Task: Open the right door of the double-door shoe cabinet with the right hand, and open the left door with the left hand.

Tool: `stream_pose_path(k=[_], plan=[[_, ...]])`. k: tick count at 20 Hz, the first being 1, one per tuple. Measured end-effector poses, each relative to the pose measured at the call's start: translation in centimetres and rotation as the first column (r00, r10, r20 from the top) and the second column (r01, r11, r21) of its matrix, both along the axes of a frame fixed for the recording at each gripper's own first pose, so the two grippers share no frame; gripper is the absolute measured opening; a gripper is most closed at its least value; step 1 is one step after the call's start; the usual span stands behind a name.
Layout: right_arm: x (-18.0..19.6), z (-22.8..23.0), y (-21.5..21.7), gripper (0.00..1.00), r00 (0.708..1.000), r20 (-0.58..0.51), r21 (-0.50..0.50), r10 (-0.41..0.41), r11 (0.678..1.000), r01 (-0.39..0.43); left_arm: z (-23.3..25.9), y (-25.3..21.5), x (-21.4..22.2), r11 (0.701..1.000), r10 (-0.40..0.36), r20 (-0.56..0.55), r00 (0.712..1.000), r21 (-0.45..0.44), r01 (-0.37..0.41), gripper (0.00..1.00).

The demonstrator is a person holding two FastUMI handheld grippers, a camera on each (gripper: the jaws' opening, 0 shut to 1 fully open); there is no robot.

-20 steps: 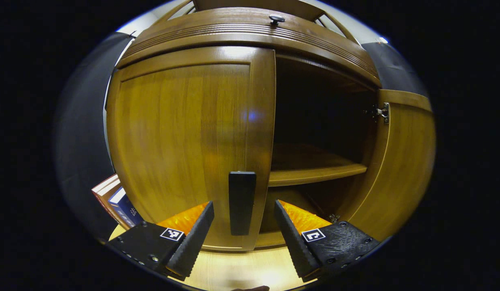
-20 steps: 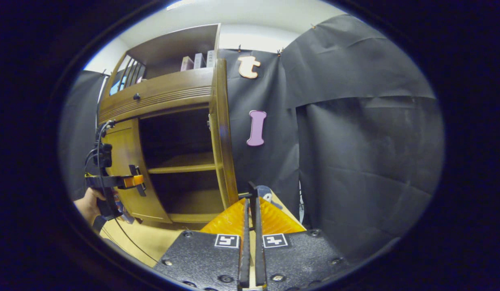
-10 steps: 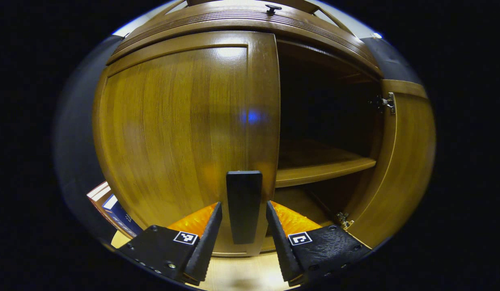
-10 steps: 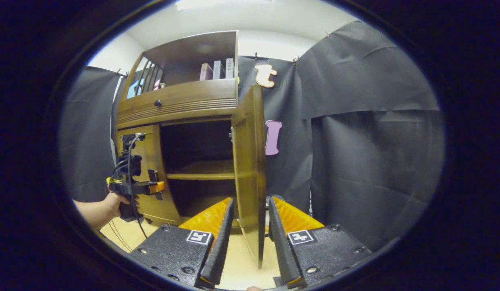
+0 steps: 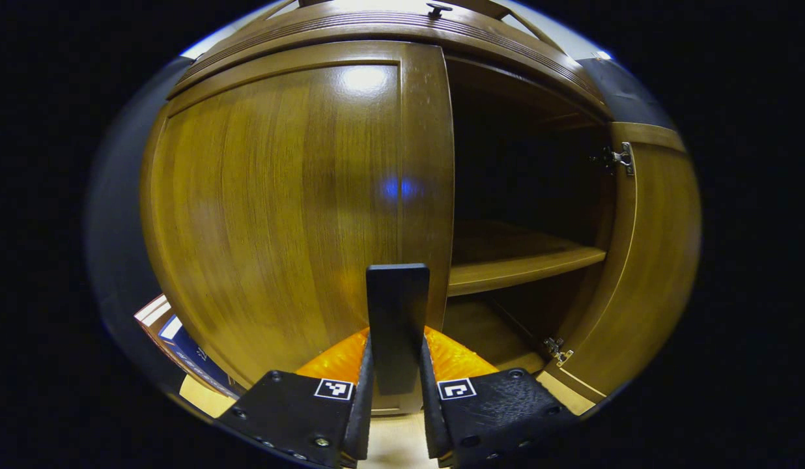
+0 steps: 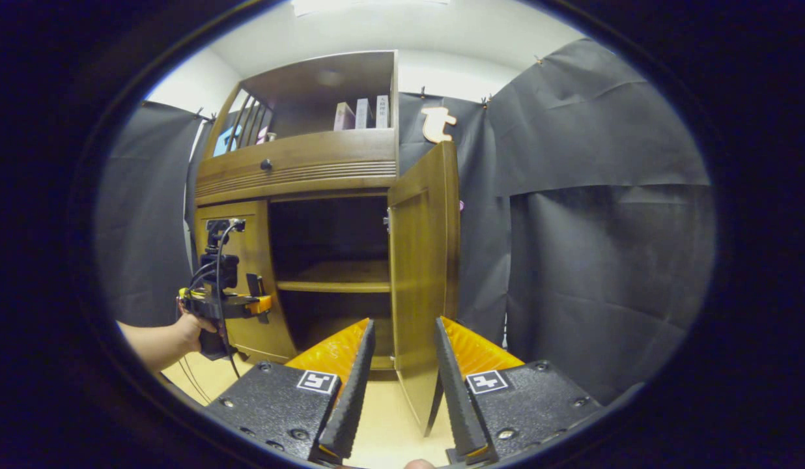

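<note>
The left tool (image 5: 396, 391) is closed on the dark handle (image 5: 397, 326) of the left door (image 5: 279, 195), which is shut. The right tool (image 6: 402, 384) is open, its fingers either side of the right door (image 6: 423, 260), which stands wide open from the cabinet (image 6: 298, 166).

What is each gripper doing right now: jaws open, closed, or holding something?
Left gripper: jaws closed on the left door handle.
Right gripper: jaws open, either side of the open right door's edge, not gripping it.
</note>
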State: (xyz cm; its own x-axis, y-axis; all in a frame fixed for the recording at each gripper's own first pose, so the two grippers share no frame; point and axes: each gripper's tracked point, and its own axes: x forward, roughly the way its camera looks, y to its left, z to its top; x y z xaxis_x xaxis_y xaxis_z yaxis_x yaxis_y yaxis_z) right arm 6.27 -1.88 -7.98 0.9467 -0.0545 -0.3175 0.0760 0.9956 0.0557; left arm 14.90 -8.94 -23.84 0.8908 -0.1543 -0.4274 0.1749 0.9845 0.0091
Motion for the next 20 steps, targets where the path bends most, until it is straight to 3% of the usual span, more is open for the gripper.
stream_pose_path(k=[4,20], plan=[[0.1,-0.2,0.6,0.59,1.000,-0.003,-0.003,0.009,1.000,-0.009,-0.2,0.0,-0.1,1.000,0.001,0.002,1.000,-0.006,-0.001,0.23],[2.0,-1.1,3.2,0.59,0.996,-0.002,-0.005,0.086,0.996,-0.086,0.6,1.2,-4.4,1.000,0.026,-0.027,0.999,-0.006,-0.027,0.23]])
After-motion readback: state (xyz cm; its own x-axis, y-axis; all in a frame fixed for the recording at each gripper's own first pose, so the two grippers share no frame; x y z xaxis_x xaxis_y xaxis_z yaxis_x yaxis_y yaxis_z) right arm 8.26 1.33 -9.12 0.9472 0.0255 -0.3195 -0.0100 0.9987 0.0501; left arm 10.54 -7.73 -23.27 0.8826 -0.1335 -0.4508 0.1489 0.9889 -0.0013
